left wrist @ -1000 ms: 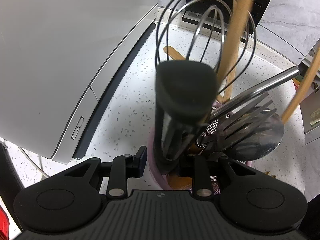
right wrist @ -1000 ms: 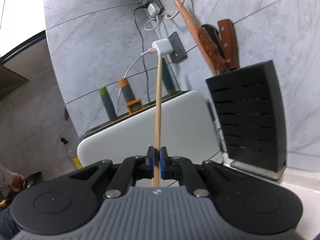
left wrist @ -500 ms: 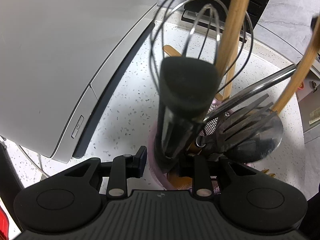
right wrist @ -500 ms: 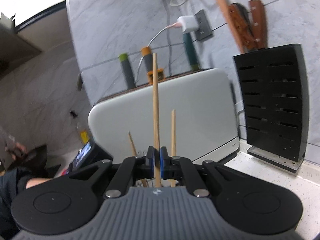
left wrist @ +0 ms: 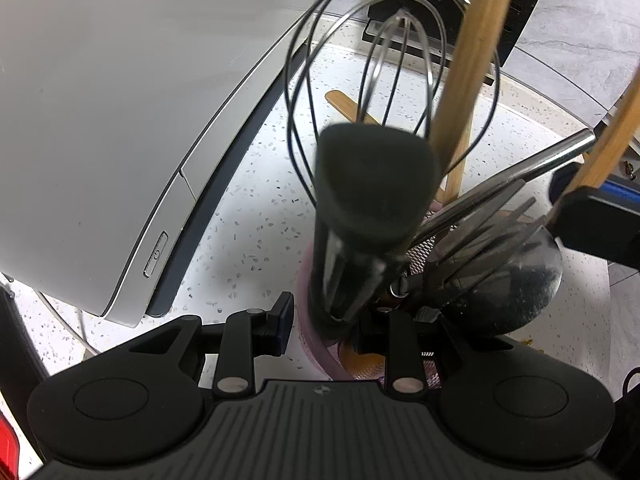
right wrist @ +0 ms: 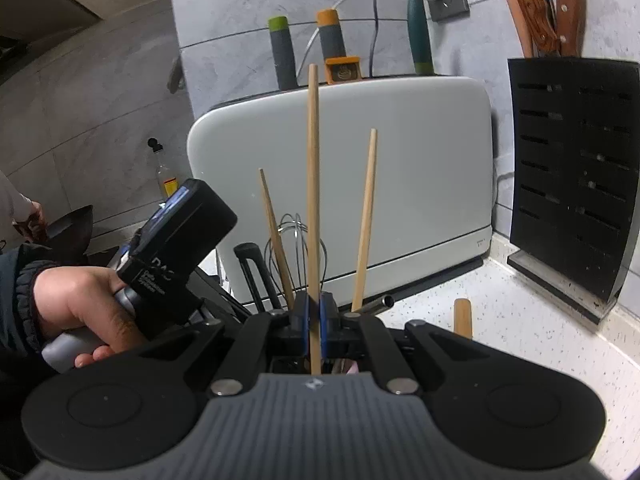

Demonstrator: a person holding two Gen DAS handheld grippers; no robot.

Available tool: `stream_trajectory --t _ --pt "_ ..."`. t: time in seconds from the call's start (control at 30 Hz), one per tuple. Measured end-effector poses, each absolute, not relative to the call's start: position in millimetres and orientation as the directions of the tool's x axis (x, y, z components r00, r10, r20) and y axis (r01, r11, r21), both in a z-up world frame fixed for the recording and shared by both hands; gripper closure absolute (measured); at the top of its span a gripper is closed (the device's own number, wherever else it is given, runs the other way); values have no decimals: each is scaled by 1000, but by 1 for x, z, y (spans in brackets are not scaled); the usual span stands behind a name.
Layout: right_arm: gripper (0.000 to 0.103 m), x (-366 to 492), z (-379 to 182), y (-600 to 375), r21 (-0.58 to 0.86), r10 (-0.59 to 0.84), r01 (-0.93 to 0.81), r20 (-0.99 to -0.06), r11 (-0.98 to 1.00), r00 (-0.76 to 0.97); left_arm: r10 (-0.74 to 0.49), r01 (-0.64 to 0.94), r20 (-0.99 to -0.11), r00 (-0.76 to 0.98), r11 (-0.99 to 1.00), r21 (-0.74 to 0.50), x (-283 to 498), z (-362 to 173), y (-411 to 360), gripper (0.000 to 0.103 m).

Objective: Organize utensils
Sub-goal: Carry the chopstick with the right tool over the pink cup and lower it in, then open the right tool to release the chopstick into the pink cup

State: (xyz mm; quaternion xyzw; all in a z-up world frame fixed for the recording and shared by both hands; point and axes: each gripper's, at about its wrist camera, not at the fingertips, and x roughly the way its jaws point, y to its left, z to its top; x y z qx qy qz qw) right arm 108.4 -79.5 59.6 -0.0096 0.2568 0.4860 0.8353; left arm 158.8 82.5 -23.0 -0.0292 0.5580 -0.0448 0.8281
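left wrist view
- left gripper [left wrist: 328, 322]: jaws part-way apart, straddling the rim of the pink holder [left wrist: 316, 350]; left pad outside the wall, right pad inside among the utensils. Pad contact is hidden by the utensils, so I cannot tell if it is actually clamped. Judgement: it is there to steady the holder while the other hand loads it.
- holder contents: whisk [left wrist: 394, 92] wires-up, dark handle [left wrist: 374, 184] nearest the lens, fork [left wrist: 486, 224], spoon [left wrist: 508, 286], steel handle [left wrist: 548, 156]. All stand upright, leaning on the rim.
- wooden sticks: one thick blurred shaft [left wrist: 468, 64] crosses in front of the whisk; another [left wrist: 612, 136] enters from the right edge with the dark body of the other tool.
- worktop [left wrist: 248, 216]: speckled white; grey appliance [left wrist: 120, 100] just left of the holder.

right wrist view
- right gripper [right wrist: 314, 322]: jaws together, clamped on a chopstick [right wrist: 313, 200] low on the shaft, stick upright.
- position: directly over the holder, mostly hidden under the gripper; two other chopsticks [right wrist: 364, 220] already stand in it on either side of the held one, whisk behind.
- why low grip, upright: judgement, keeps the tip aimed down into the holder beside its mates.
- person's hand [right wrist: 76, 308]: wrapped round the left tool's handle.
- loose item: one wooden piece [right wrist: 463, 316] lies on the worktop, right of the holder, still to sort.
- knife block [right wrist: 576, 176]: well apart, far right.
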Motion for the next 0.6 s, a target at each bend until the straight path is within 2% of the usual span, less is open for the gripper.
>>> stream_trajectory --t 0.13,0.23,0.27,0.3,0.37,0.6 --pt "101 110 59 -76 246 801 -805 -446 539 400 -109 37 -922 373 994 -103 159 -23 83 71" --pt "97 110 59 -76 254 806 -808 -446 532 390 -110 45 -921 374 994 -100 158 -23 83 70" --pt "94 111 59 -77 263 811 -811 -446 523 378 -110 45 -921 373 994 -100 157 -23 84 69" --pt "83 111 59 -77 271 816 -815 -448 513 365 -111 46 -921 373 994 -101 157 -23 84 69" --pt "74 109 60 -78 266 823 -826 -448 496 349 -113 47 -921 373 994 -103 158 -23 85 68" --pt "66 106 64 -87 233 823 -860 -480 455 305 -120 47 -920 372 993 -111 157 -25 91 61"
